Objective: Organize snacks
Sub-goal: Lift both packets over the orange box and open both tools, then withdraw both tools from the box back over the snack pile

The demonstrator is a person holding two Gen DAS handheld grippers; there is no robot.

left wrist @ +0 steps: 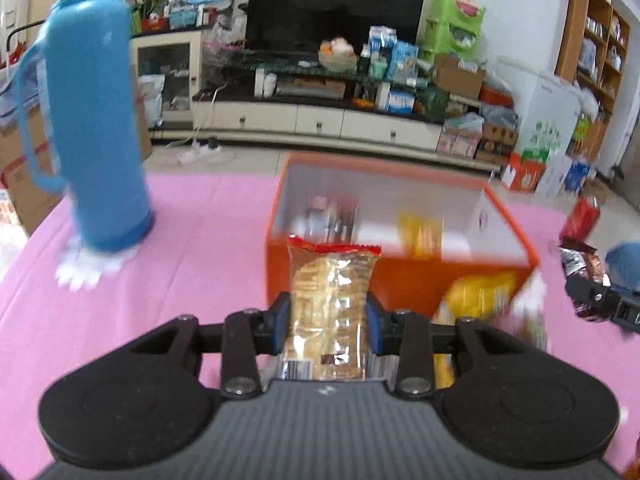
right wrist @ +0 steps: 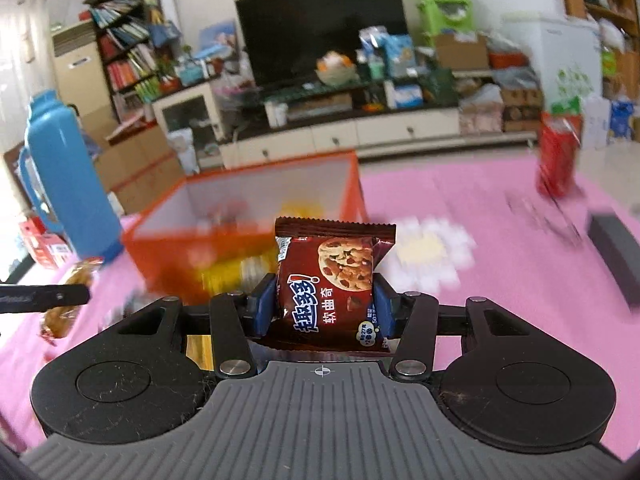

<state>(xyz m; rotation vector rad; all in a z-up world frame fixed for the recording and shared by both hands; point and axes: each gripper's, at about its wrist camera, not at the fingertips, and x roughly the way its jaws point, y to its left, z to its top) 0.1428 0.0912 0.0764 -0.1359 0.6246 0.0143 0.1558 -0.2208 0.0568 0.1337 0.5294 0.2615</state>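
My left gripper (left wrist: 327,326) is shut on a clear cracker packet with red ends (left wrist: 330,280), held upright in front of the orange box (left wrist: 400,276). The box is open on top and holds several snacks. My right gripper (right wrist: 325,309) is shut on a brown chocolate-chip cookie packet (right wrist: 332,280), held to the right of the orange box (right wrist: 248,236). The right gripper with its cookie packet shows at the right edge of the left wrist view (left wrist: 588,284). A yellow snack pack (left wrist: 476,296) lies against the box's front.
A tall blue thermos (left wrist: 94,120) stands on the pink tablecloth (left wrist: 192,280) left of the box. A red carton (right wrist: 558,156) stands at the far right. A dark flat object (right wrist: 616,252) lies at the right. A white flower-shaped coaster (right wrist: 428,252) lies beside the box.
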